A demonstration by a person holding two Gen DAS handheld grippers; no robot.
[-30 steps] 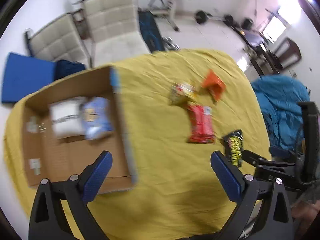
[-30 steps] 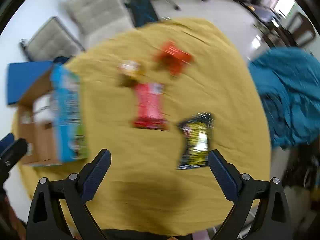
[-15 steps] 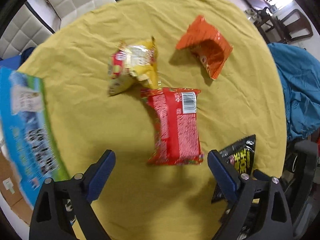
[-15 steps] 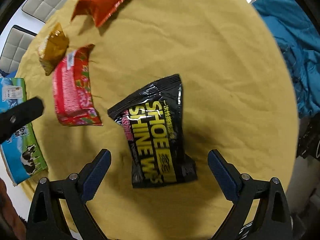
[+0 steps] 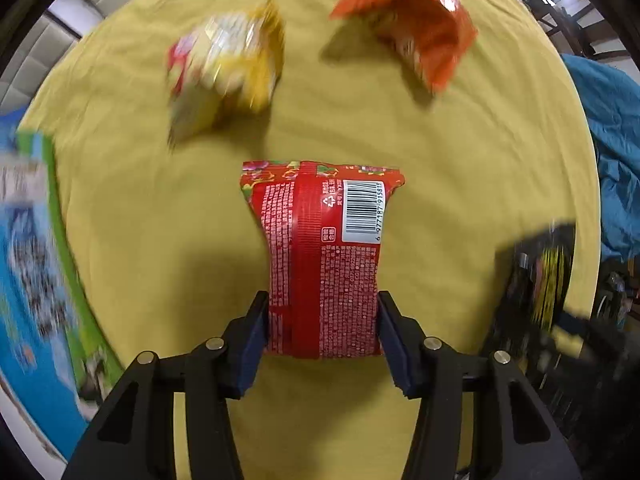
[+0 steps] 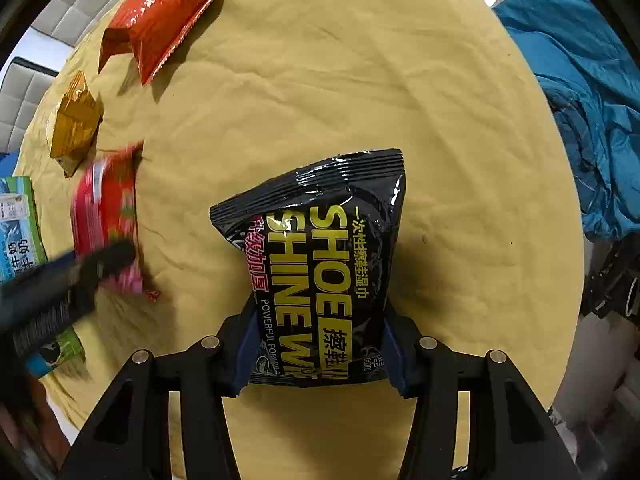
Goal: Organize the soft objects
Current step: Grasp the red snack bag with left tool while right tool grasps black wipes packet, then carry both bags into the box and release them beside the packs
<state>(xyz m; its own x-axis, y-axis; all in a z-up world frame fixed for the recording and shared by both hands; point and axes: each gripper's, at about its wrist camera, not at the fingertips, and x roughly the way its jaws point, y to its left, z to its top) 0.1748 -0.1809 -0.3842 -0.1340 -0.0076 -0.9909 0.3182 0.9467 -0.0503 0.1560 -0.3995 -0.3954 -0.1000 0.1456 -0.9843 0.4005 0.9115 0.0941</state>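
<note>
My left gripper [image 5: 322, 332] is shut on the near end of a red packet [image 5: 320, 248] with a barcode, on the yellow cloth. My right gripper [image 6: 316, 344] is shut on the near end of a black "SHOE SHINE" wipes packet [image 6: 320, 264]. The black packet shows blurred at the right of the left wrist view [image 5: 548, 276]. The red packet [image 6: 106, 216] and the left gripper [image 6: 68, 280] show blurred at the left of the right wrist view. A yellow snack bag [image 5: 224, 68] and an orange bag [image 5: 416, 32] lie farther off.
The round table [image 6: 360, 80] has a yellow cloth. A box with a blue and green printed side [image 5: 32, 260] stands at the left edge. A blue cloth [image 6: 580, 100] lies beyond the table's right edge. Padded white chairs [image 6: 80, 4] stand behind.
Both grippers came down from above the table and closed: the left on the red packet, the right on the black packet. The views are now close to the cloth.
</note>
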